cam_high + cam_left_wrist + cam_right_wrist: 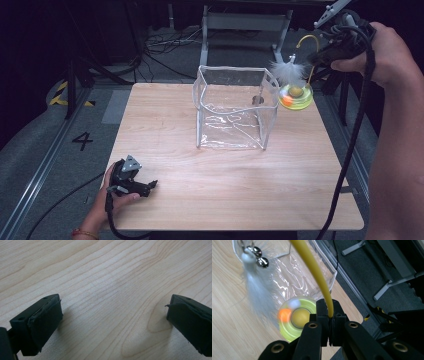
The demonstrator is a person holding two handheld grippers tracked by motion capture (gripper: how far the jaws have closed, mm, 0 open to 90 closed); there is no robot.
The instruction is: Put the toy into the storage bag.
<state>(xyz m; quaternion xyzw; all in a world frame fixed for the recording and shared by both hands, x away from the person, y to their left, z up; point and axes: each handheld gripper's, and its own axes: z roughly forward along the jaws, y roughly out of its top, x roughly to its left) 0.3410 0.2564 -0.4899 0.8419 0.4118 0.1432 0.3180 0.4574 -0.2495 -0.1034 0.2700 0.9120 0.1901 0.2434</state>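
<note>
Black jaws of the right gripper [329, 322] are clamped on the yellow curved wand [317, 272] of a cat toy, whose round green base [296, 96] hangs in the air just right of the clear plastic box [235, 107] at the table's far side. White feather [288, 71] and small bells [259, 256] dangle from the wand's tip. Near left, the left gripper [150, 186] rests on the wooden table [225, 180], jaws spread wide, empty.

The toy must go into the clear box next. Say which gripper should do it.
Right. The right gripper is already shut on the toy's yellow wand, holding the cat toy beside the clear box. The left gripper rests open and empty on the table.
</note>
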